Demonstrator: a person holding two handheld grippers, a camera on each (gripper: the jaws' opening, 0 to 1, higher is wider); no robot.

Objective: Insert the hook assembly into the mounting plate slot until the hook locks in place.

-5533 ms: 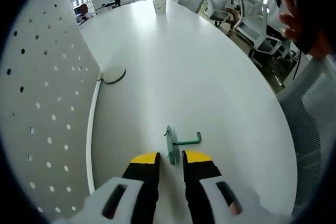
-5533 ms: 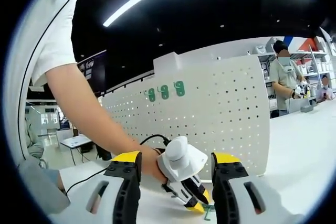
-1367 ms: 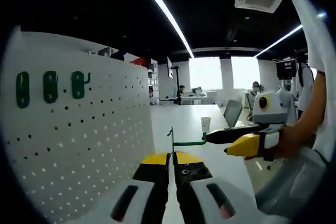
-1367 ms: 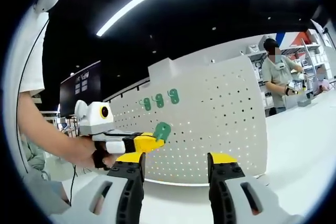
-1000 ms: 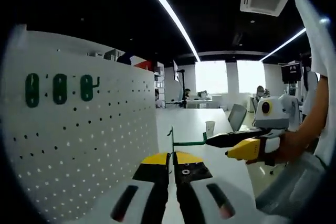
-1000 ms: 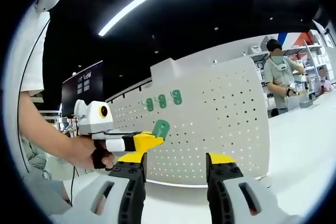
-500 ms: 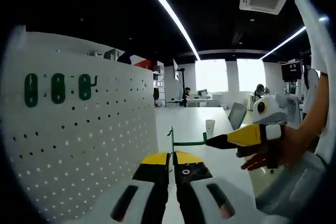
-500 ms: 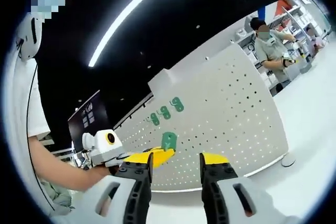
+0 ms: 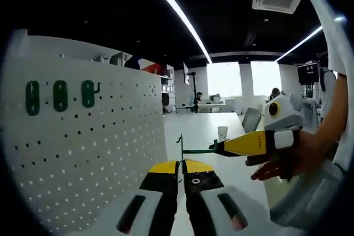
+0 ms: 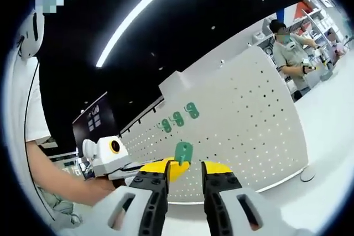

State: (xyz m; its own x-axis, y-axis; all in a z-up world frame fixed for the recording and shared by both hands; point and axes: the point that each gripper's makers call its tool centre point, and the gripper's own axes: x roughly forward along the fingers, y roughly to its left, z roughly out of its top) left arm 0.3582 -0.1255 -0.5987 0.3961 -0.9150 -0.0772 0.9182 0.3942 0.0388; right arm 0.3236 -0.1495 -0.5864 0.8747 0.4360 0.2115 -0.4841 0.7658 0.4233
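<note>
My left gripper is shut on the flat plate of a green hook, held upright in the air, with its rod pointing right. The right gripper reaches in from the right, its yellow jaws around the rod's bent end. In the right gripper view the hook's green plate shows just above my right gripper, whose jaws stand a narrow gap apart. The left gripper comes in from the left. Behind stands the white pegboard.
Three green hooks hang in a row high on the pegboard. The white table stretches away with a paper cup far off. A person works at the far right, and office chairs stand beyond the table.
The right gripper has come in to the hook's rod end and its jaws have narrowed a good deal. The left gripper keeps the hook still.
</note>
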